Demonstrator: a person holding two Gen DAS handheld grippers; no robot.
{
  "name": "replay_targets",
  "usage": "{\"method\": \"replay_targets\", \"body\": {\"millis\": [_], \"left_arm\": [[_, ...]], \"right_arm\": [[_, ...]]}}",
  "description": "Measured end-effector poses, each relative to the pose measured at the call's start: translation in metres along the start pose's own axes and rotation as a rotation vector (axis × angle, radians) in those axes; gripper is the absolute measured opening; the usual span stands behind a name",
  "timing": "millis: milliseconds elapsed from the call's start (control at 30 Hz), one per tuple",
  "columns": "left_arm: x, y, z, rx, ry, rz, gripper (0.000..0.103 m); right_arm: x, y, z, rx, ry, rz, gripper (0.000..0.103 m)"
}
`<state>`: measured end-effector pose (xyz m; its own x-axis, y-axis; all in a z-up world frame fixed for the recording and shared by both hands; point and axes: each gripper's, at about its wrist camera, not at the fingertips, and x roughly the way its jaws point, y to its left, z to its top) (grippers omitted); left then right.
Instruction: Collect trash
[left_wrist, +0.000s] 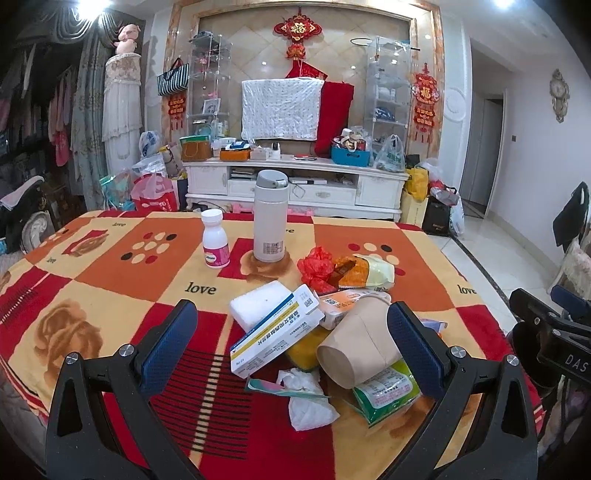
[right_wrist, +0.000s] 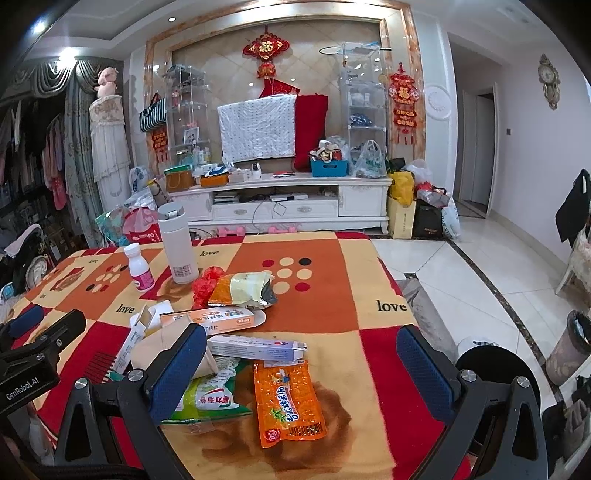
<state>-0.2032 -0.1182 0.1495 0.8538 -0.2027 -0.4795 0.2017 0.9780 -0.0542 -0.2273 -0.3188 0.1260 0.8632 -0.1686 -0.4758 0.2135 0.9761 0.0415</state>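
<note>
**Both grippers wide, trash pile still on table**

Left gripper (left_wrist: 291, 332): fingers spread wide, holding nothing, hovering over the near side of the pile. Between its pads, left to right: white sponge (left_wrist: 255, 304), blue-and-white medicine box (left_wrist: 275, 338) lying on top of it, crumpled tissue (left_wrist: 308, 400) nearer the camera, paper cup (left_wrist: 356, 345) tipped on its side, green wrapper (left_wrist: 386, 393) just under the cup.

Further back: pill bottle (left_wrist: 215, 243) and white thermos (left_wrist: 269, 216), both upright (not part of the pile). Red plastic bag (left_wrist: 316, 267) touches the torn yellow pouch (left_wrist: 365, 271).

Right gripper (right_wrist: 301, 363): fingers also wide, empty. Orange snack wrapper (right_wrist: 288, 402) lies flat between them on the blanket-covered table (right_wrist: 369, 365); white-and-blue carton (right_wrist: 258, 349) just behind it. Trash bin (right_wrist: 570, 349) stands on the floor at far right, well apart from the table.
</note>
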Motion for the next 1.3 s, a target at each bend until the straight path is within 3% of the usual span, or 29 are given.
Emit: {"method": "replay_targets", "body": {"millis": [1300], "left_arm": [[0.0023,-0.0038,-0.0086,0.014,0.024,-0.002,0.102]], "right_arm": [[0.007,-0.0051,-0.0051,0.0,0.021,-0.02,0.102]]}}
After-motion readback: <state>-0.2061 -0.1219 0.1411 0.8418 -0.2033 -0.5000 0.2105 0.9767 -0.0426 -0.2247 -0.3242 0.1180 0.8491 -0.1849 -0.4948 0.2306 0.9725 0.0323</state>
